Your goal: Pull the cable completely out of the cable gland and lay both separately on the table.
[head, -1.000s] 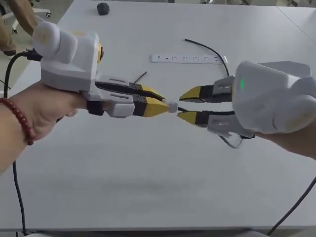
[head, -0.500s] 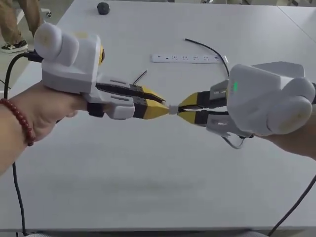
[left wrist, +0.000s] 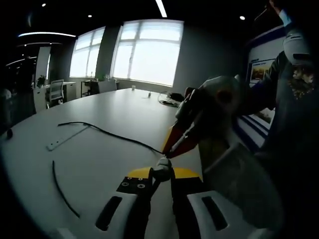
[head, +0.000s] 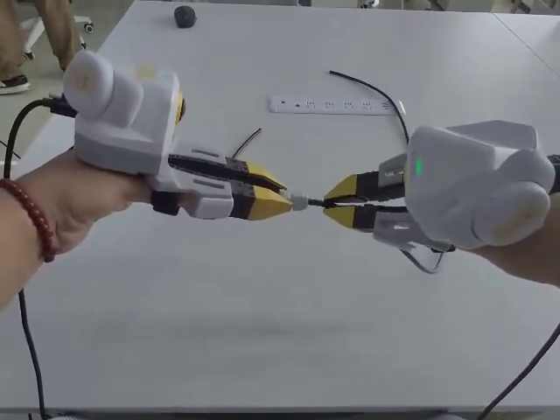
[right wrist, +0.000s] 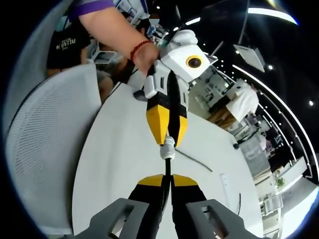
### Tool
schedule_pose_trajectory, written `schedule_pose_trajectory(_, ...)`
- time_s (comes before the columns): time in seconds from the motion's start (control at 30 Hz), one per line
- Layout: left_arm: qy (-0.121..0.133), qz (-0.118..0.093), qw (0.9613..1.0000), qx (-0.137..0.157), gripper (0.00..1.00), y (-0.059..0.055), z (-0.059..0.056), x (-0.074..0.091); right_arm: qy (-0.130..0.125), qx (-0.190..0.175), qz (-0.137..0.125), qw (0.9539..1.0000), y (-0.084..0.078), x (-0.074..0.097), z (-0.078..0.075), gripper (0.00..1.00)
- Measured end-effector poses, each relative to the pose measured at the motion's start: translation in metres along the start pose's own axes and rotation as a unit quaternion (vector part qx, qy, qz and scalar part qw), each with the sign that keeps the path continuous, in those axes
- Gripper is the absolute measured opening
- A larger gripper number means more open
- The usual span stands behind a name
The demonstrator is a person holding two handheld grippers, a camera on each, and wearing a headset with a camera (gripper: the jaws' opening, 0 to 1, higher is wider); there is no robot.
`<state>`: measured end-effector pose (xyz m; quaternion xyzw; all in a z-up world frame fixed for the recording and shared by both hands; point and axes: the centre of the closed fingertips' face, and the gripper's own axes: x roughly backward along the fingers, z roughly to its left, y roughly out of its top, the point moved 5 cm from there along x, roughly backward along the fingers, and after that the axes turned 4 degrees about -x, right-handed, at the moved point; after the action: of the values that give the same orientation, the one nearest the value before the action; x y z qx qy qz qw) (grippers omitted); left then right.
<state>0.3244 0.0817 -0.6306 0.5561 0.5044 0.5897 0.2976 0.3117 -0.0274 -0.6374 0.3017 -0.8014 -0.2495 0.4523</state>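
Closest to the headset, above the near part of the white table [head: 262,341], the two grippers are held up with their tips facing each other. The left gripper [head: 282,197] sits in a hand [head: 83,188] whose wrist wears a red beaded bracelet [head: 31,214]. Its yellow-tipped jaws are clamped together on the small white cable gland [head: 299,202], which pokes out just past the tips. The left gripper view shows the same: the gland [left wrist: 162,168] is pinched at the very ends of the left gripper [left wrist: 162,174].

Just beside it, the right gripper [head: 332,206] has its jaws pressed together on the thin black cable [head: 315,204]. A short bare stretch of cable bridges the gap between the two grippers and runs into the gland. In the right gripper view the cable [right wrist: 168,169] rises straight from the closed tips of the right gripper [right wrist: 168,180] into the gland [right wrist: 167,148], which the other gripper holds from above. A thin dark loop [head: 429,262] hangs below the right gripper's body; whether it is the same cable I cannot tell.

Farther out on the table, a short black wire [head: 249,140] lies well apart from the grippers. Beyond it a white power strip [head: 332,105] lies flat, its black lead [head: 367,86] curving off. A small dark object [head: 184,16] rests near the far edge. Off the table's far left corner, a person's leg [head: 54,22] shows.
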Motion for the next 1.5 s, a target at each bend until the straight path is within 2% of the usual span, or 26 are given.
schedule_pose_trajectory(0.27, -0.002, 0.006, 1.0000, 0.004, 0.15, -0.005, -0.001, -0.001, 0.001, -0.012, 0.012, 0.9999, -0.017, 0.001, 0.004, 0.00)
schedule_pose_trajectory(0.53, 0.001, 0.012, 0.9999, 0.008, 0.15, -0.009, 0.000, 0.005, 0.002, -0.034, 0.040, 0.9986, -0.048, 0.005, 0.008, 0.00)
schedule_pose_trajectory(0.83, 0.007, 0.010, 0.9999, 0.011, 0.15, -0.010, 0.001, 0.011, 0.000, -0.057, 0.077, 0.9954, -0.084, 0.010, 0.012, 0.00)
schedule_pose_trajectory(1.07, 0.012, 0.006, 0.9998, 0.013, 0.15, -0.008, 0.002, 0.015, 0.001, -0.081, 0.110, 0.9906, -0.113, 0.013, 0.015, 0.00)
schedule_pose_trajectory(1.33, 0.018, -0.005, 0.9997, 0.017, 0.15, -0.003, 0.004, 0.021, 0.000, -0.104, 0.128, 0.9864, -0.132, 0.014, 0.017, 0.00)
schedule_pose_trajectory(1.5, 0.017, -0.005, 0.9997, 0.014, 0.15, -0.001, 0.002, 0.018, 0.000, -0.111, 0.131, 0.9853, -0.134, 0.013, 0.021, 0.00)
